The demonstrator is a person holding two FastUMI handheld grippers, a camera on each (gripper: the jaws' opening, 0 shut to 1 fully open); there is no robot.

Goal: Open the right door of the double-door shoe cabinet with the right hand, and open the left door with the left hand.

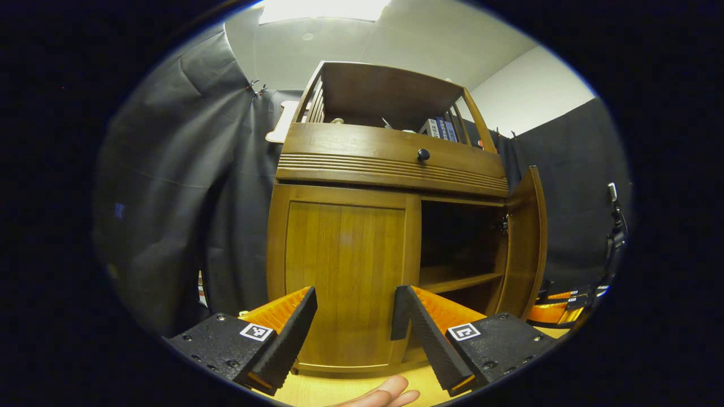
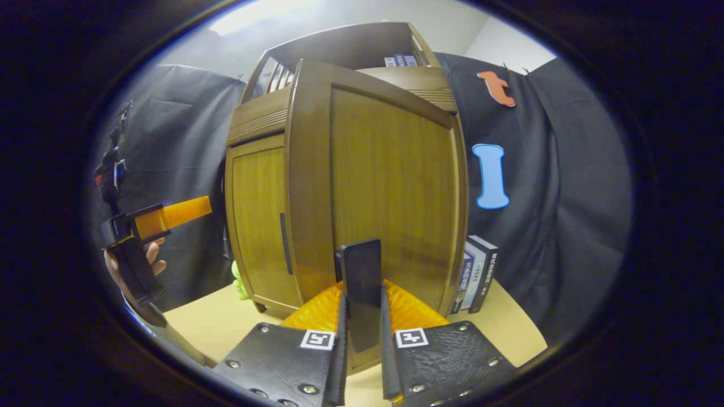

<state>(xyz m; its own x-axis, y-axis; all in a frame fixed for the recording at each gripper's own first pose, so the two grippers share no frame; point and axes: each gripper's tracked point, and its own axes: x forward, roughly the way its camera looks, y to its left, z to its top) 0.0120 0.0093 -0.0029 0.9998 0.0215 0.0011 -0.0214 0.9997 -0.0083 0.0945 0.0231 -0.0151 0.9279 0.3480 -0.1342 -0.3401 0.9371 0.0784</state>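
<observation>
Right door (image 2: 390, 186) between clamped fingers (image 2: 339, 339)

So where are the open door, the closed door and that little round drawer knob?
right door (image 1: 526, 243), left gripper view, on its swung-open panel
left door (image 1: 345, 271), left gripper view, middle of its closed panel
drawer knob (image 1: 423, 154), left gripper view, on the knob's face

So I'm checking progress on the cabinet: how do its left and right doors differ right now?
The right door is swung open, showing a shelf inside; the left door sits closed, flush with the frame. The right gripper has its jaws closed on the right door's handle; the left gripper hangs open before the left door, not touching. Both are brown wood panels.
</observation>
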